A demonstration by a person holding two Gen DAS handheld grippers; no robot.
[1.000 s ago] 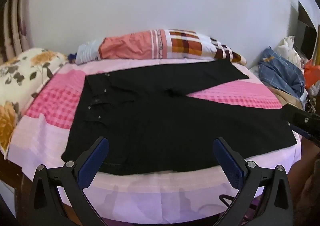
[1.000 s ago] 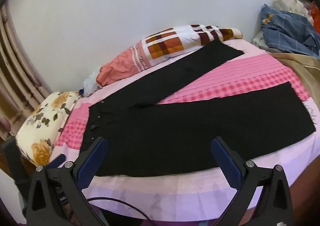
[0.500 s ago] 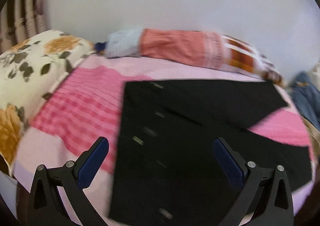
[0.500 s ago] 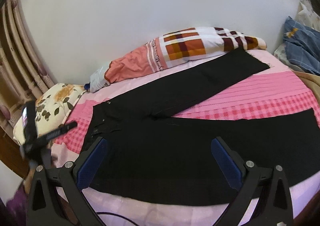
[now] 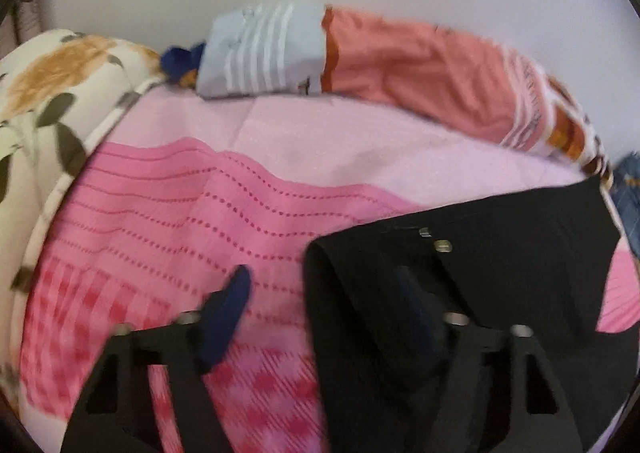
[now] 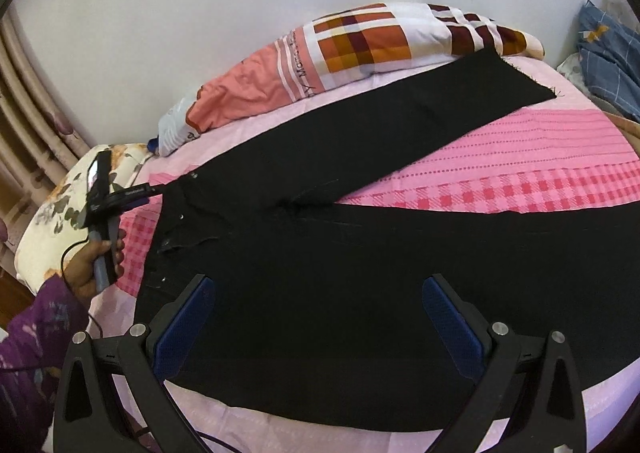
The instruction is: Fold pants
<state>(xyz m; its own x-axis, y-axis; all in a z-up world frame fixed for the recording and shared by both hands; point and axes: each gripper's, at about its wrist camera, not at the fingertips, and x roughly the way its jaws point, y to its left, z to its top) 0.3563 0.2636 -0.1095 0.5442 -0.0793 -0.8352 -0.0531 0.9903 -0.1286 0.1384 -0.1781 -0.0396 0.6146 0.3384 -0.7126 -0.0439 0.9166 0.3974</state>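
Pink bedspread [image 6: 540, 177] carries the black pants [image 6: 360, 273], spread flat with legs splayed. Reaching the far waistband corner, the left hand-held gripper [image 5: 320, 305] stands parted and could snag bedspread too; the right hand-held gripper [image 6: 320, 317] hovers wide open, so an unsupported lift may drag everything askew.

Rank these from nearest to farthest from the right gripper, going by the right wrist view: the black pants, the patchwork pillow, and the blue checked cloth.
1. black pants, lying right under the right gripper.
2. patchwork pillow, at the far edge by the wall.
3. blue checked cloth, off the bed's far right corner; close to the pillow in range.
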